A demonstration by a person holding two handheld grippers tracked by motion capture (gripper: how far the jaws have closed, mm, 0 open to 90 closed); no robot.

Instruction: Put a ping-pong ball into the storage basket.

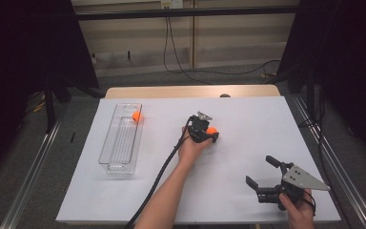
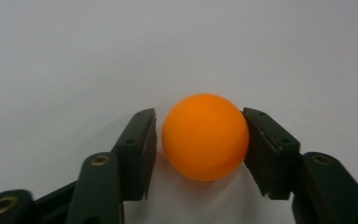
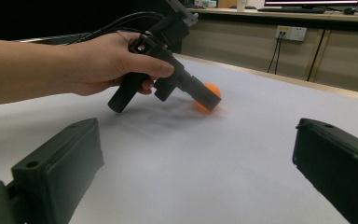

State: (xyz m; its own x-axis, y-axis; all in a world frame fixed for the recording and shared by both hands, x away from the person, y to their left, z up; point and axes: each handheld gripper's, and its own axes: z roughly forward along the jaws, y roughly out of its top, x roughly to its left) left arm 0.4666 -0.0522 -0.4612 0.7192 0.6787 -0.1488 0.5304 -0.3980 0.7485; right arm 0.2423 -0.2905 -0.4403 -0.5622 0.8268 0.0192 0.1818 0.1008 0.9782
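High view: my left gripper point(image 1: 211, 134) sits mid-sheet with its jaws around an orange ball point(image 1: 211, 130); my left hand point(image 1: 191, 148) holds the grip just behind it. Left gripper view, same ball point(image 2: 205, 136): it lies square between the two jaws, on the white sheet point(image 2: 74, 56). Right jaw pad is flat against the ball's side. Left jaw pad is at the ball's edge with only a sliver of dark between them; cannot tell if that side truly presses. Jaws are drawn narrow, about the ball's own width, closed on it. Right gripper view: the left gripper point(image 3: 210, 98) slopes nose-down to the sheet, the ball point(image 3: 209, 96) at its tip, partly hidden behind the near jaw. Ball itself: plain orange, smooth, matte, round, no marking visible; a soft shadow beneath it where it meets the sheet. My right gripper point(image 1: 262, 173) rests near the sheet's near right corner, well apart from the ball, jaws spread wide with nothing between them. A clear tray point(image 1: 109, 143) lies at the left of the sheet with a second ball point(image 1: 137, 116) at its far end.
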